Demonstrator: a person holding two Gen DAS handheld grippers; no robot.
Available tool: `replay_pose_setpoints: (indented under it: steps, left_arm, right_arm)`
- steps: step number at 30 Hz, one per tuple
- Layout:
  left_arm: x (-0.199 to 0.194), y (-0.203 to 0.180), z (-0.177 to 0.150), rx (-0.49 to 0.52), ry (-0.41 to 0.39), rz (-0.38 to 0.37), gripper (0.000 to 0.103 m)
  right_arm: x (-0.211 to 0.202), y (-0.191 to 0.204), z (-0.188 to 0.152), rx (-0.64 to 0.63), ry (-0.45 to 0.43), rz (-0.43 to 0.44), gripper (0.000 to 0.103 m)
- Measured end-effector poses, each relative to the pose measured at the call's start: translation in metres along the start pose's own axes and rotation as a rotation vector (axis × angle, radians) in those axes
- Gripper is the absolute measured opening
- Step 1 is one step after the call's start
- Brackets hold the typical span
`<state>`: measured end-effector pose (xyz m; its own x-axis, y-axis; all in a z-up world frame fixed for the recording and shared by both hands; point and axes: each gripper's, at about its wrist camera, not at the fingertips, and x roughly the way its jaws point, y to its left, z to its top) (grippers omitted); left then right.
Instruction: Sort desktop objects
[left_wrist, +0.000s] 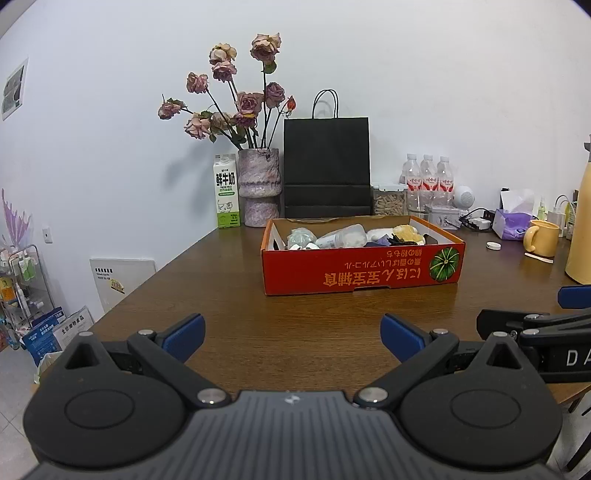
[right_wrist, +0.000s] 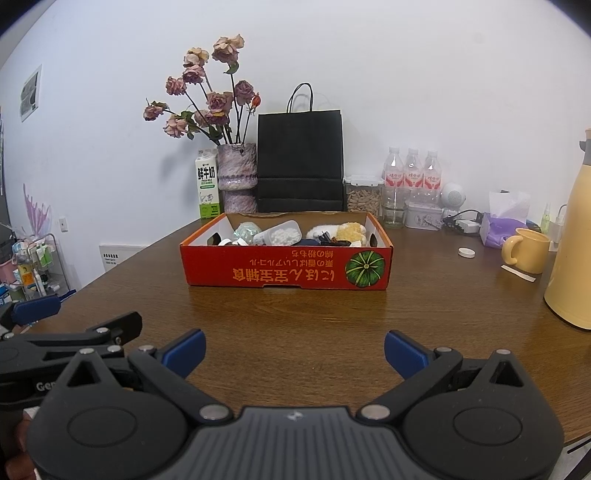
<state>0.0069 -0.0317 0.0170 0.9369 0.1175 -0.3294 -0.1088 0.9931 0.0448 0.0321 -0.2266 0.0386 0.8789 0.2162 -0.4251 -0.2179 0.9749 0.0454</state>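
Note:
A red cardboard box (left_wrist: 362, 269) (right_wrist: 288, 271) stands on the brown wooden table (left_wrist: 229, 295) (right_wrist: 295, 317), ahead of both grippers. It holds several small items: a clear bottle of white balls (right_wrist: 277, 233), a yellow and white plush (right_wrist: 349, 232), a pale bundle (left_wrist: 302, 236) and dark pieces. My left gripper (left_wrist: 291, 334) is open and empty, low over the table near its front edge. My right gripper (right_wrist: 294, 350) is open and empty, beside it to the right. Each gripper shows at the edge of the other's view.
Along the wall stand a milk carton (left_wrist: 226, 192), a vase of dried roses (left_wrist: 258, 184), a black paper bag (left_wrist: 327, 166), water bottles (left_wrist: 428, 177), a snack jar (right_wrist: 362, 197), a tissue pack (right_wrist: 504, 221), a yellow mug (right_wrist: 528, 251), a yellow thermos (right_wrist: 570, 236) and a white cap (right_wrist: 466, 252).

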Motion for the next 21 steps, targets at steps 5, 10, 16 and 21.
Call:
replay_pose_setpoints:
  steps: [5, 10, 16, 21]
  left_arm:
    - [0.0008, 0.0018, 0.001, 0.001, 0.002, 0.0, 0.103]
    - [0.0011, 0.0014, 0.0018, 0.002, 0.005, 0.001, 0.103]
    - [0.0002, 0.0008, 0.0025, 0.003, 0.006, 0.003, 0.103]
    - [0.0, 0.0004, 0.0031, 0.003, 0.008, 0.003, 0.103]
  right_arm:
    - [0.0001, 0.0008, 0.0006, -0.001, 0.001, -0.002, 0.103]
    - [-0.0001, 0.0007, 0.0009, -0.001, 0.002, -0.001, 0.103]
    - [-0.0005, 0.0011, 0.0012, -0.001, 0.002, -0.002, 0.103]
    - [-0.0007, 0.0008, 0.0014, 0.0, 0.003, -0.001, 0.103]
